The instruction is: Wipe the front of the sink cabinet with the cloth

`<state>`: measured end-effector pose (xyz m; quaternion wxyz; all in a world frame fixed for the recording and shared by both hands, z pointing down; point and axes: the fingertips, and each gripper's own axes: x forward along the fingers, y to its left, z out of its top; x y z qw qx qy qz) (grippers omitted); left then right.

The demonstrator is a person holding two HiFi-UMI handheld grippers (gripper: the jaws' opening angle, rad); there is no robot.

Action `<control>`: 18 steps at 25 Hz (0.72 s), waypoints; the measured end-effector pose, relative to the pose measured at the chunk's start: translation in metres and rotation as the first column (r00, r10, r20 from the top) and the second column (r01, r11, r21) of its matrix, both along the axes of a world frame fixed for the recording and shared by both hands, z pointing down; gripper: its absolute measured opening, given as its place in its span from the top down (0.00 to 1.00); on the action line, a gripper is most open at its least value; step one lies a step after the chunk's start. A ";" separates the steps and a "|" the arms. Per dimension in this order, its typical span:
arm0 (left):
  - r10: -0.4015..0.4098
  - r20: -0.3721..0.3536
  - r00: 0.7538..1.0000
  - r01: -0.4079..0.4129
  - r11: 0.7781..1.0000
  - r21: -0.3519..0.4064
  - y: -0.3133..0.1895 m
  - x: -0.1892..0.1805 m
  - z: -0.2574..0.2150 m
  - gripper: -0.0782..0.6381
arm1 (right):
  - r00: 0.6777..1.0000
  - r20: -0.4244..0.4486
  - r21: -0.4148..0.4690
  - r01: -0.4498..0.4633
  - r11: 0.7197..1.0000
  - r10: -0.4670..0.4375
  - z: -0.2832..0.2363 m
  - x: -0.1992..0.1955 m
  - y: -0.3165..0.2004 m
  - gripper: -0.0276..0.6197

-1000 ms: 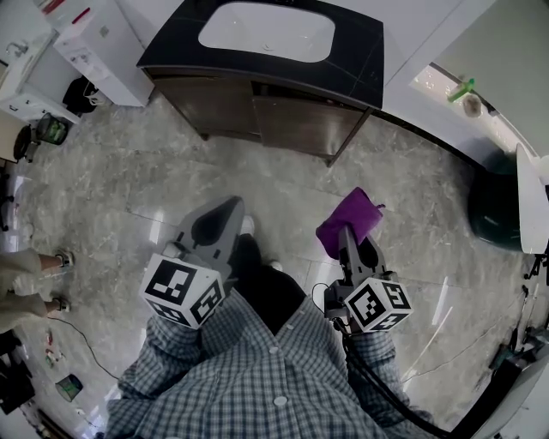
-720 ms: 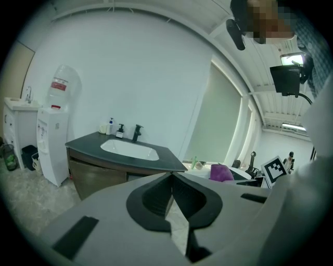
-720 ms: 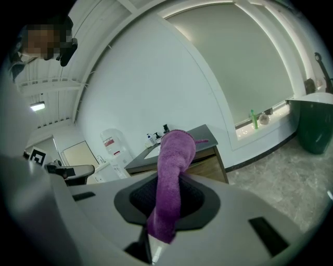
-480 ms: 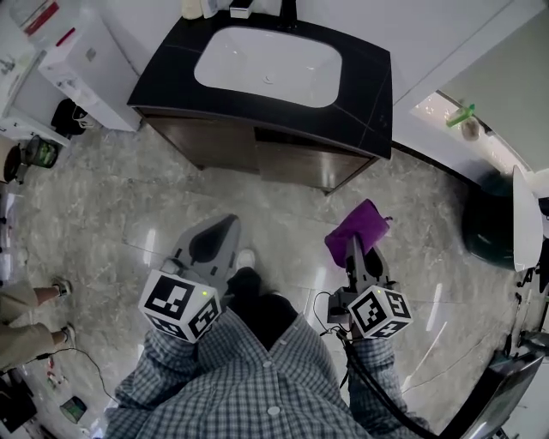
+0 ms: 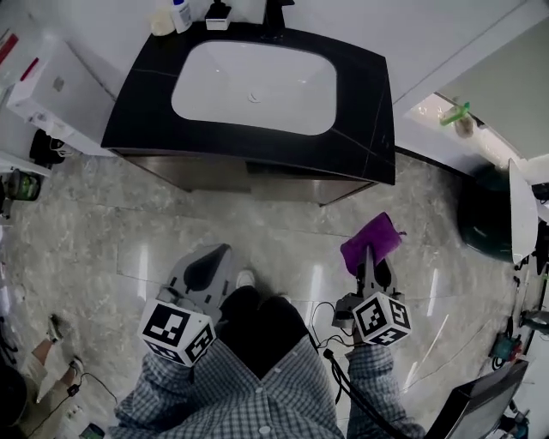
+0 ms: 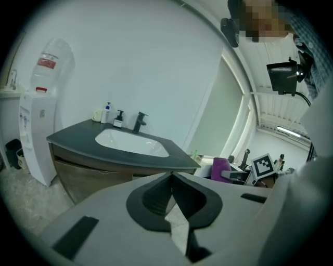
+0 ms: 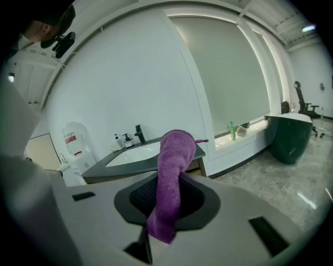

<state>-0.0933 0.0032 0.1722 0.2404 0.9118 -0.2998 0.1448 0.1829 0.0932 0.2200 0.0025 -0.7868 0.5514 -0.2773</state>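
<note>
The sink cabinet stands ahead, with a black countertop (image 5: 360,129), a white basin (image 5: 253,86) and a brown wooden front (image 5: 214,176). My right gripper (image 5: 371,260) is shut on a purple cloth (image 5: 371,238), which sticks up out of the jaws over the floor, short of the cabinet's right corner. In the right gripper view the purple cloth (image 7: 171,171) hangs folded between the pads. My left gripper (image 5: 206,267) is held low to the left, shut with nothing in it. In the left gripper view the cabinet front (image 6: 88,179) lies ahead of the left gripper (image 6: 171,179).
A white water dispenser (image 5: 51,81) stands left of the cabinet. Soap bottles (image 5: 178,15) and a black tap (image 5: 274,13) sit at the back of the counter. A dark green tub (image 5: 485,214) is at the right. A person's feet (image 5: 51,339) show at lower left.
The cabinet has come nearer and fills more of the head view. Both grippers kept their pose, the right one still gripping the cloth. The person at left has slid toward the bottom edge.
</note>
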 end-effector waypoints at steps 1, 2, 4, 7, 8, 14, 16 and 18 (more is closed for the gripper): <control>0.011 0.002 1.000 -0.011 1.000 -0.004 -0.006 0.005 0.007 0.88 | 1.000 -0.009 -0.003 -0.014 1.000 0.014 0.005 0.008 -0.004 0.84; 0.018 0.003 1.000 -0.018 1.000 -0.006 -0.013 0.011 0.014 0.88 | 0.999 -0.017 -0.004 -0.028 1.000 0.028 0.011 0.017 -0.008 0.84; 0.022 0.000 1.000 -0.022 1.000 -0.009 -0.025 0.019 0.024 0.88 | 0.998 -0.034 -0.010 -0.053 0.999 0.053 0.023 0.032 -0.016 0.84; 0.022 -0.006 1.000 -0.022 1.000 -0.021 -0.034 0.029 0.036 0.88 | 0.995 -0.055 -0.017 -0.085 0.996 0.084 0.038 0.052 -0.023 0.84; 0.024 -0.006 1.000 -0.024 0.999 -0.027 -0.035 0.032 0.040 0.88 | 0.994 -0.062 -0.018 -0.094 0.995 0.093 0.044 0.058 -0.025 0.84; -0.011 -0.001 1.000 0.011 0.999 -0.044 -0.042 0.039 0.068 0.88 | 0.987 -0.080 -0.001 -0.142 0.990 0.142 0.090 0.094 -0.041 0.84; -0.029 0.009 1.000 0.030 0.998 -0.058 -0.042 0.041 0.084 0.88 | 0.983 -0.046 0.025 -0.174 0.984 0.175 0.105 0.107 -0.048 0.84; -0.035 0.013 0.999 0.036 0.996 -0.076 -0.036 0.045 0.097 0.88 | 0.982 -0.042 0.026 -0.181 0.983 0.182 0.119 0.116 -0.051 0.84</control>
